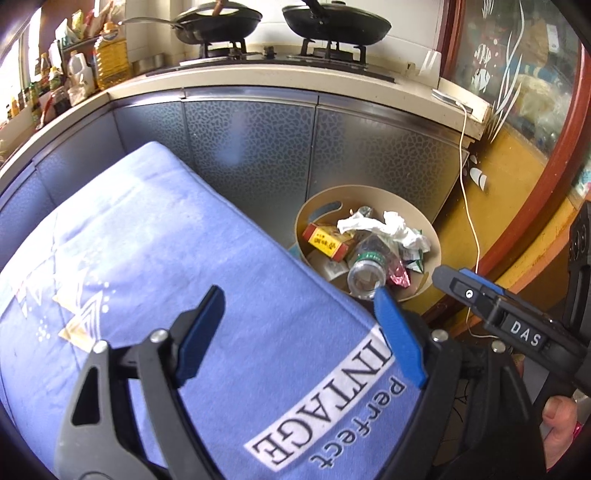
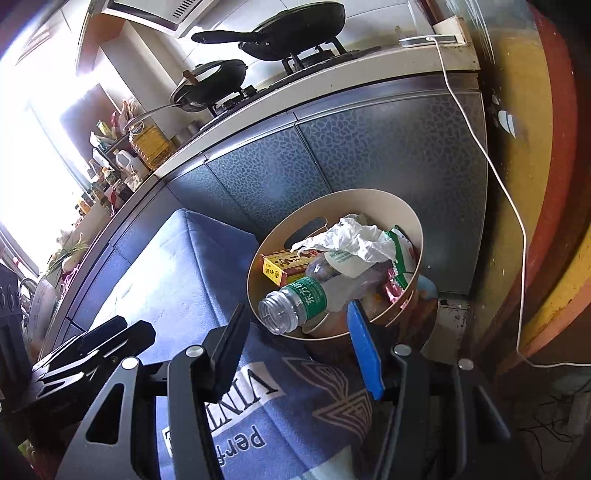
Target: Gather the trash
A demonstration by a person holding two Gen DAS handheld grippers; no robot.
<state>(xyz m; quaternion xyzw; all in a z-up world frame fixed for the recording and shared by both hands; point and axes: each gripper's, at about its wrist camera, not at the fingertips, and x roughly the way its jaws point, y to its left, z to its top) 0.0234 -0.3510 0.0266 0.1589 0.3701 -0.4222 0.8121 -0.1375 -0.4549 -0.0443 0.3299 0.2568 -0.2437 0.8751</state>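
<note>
A beige round trash bin (image 1: 434,236) (image 2: 369,201) stands on the floor beside the table. It holds a clear plastic bottle (image 1: 367,267) (image 2: 295,304), crumpled white tissue (image 1: 391,227) (image 2: 354,238), a red and yellow box (image 1: 327,240) (image 2: 280,267) and snack wrappers (image 1: 400,275) (image 2: 400,251). My left gripper (image 1: 299,306) is open and empty above the blue cloth, short of the bin. My right gripper (image 2: 299,325) is open and empty just in front of the bottle's mouth; it also shows in the left wrist view (image 1: 480,299).
A table under a blue printed cloth (image 1: 166,277) (image 2: 192,273) fills the foreground. Behind it runs a counter (image 1: 258,81) with grey cabinet doors (image 2: 369,155), two black pans (image 1: 332,20) and an oil bottle (image 1: 110,59). A white cable (image 1: 465,184) (image 2: 509,192) hangs by a glass door (image 1: 524,92).
</note>
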